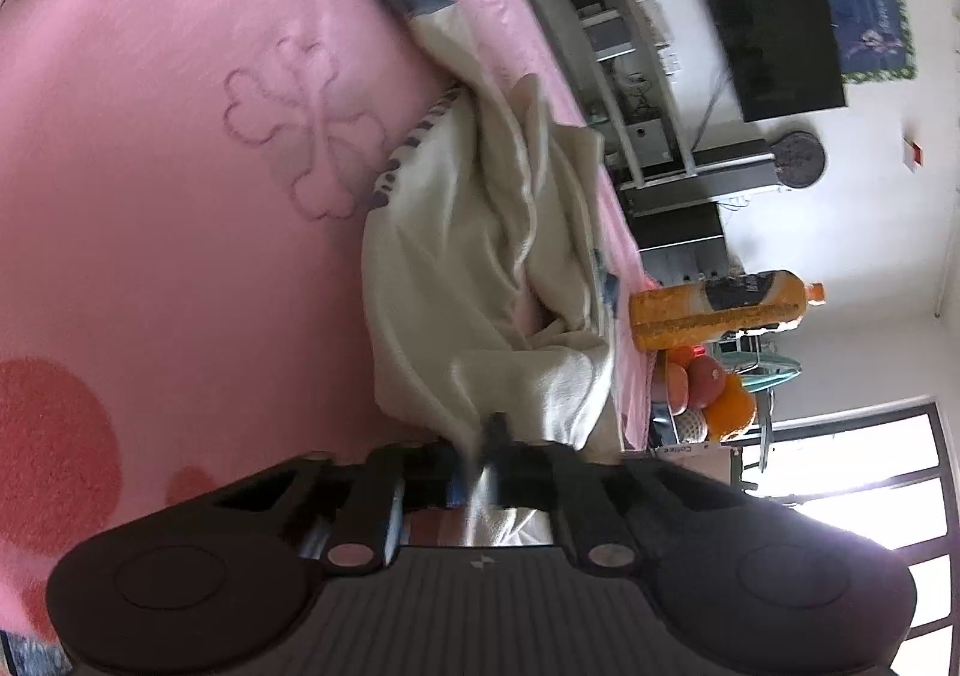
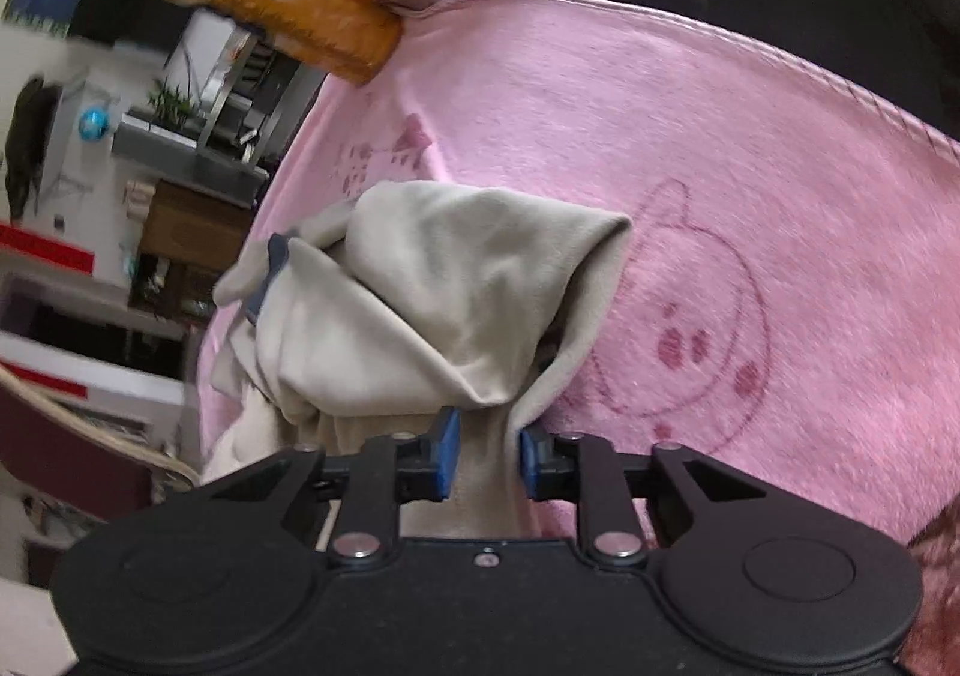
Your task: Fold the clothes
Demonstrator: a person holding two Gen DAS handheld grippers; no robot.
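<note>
A cream garment [image 1: 480, 256] with a dark blue cuff lies bunched on a pink blanket [image 1: 180, 196]. My left gripper [image 1: 489, 454] is shut on a fold of the garment at its near end; the view is blurred there. In the right wrist view the same cream garment [image 2: 432, 304] is heaped in front of my right gripper [image 2: 487, 457]. A strip of the cloth passes between its blue pads [image 2: 447, 451], which press on it from both sides.
An orange drink bottle [image 1: 720, 307] [image 2: 270, 15] stands at the blanket's edge beside a bowl of fruit [image 1: 708, 394]. Beyond the edge are white shelves [image 1: 618, 33], a dark TV [image 1: 762, 9] and a bright window [image 1: 870, 472]. The pink blanket [image 2: 750, 165] carries drawn patterns.
</note>
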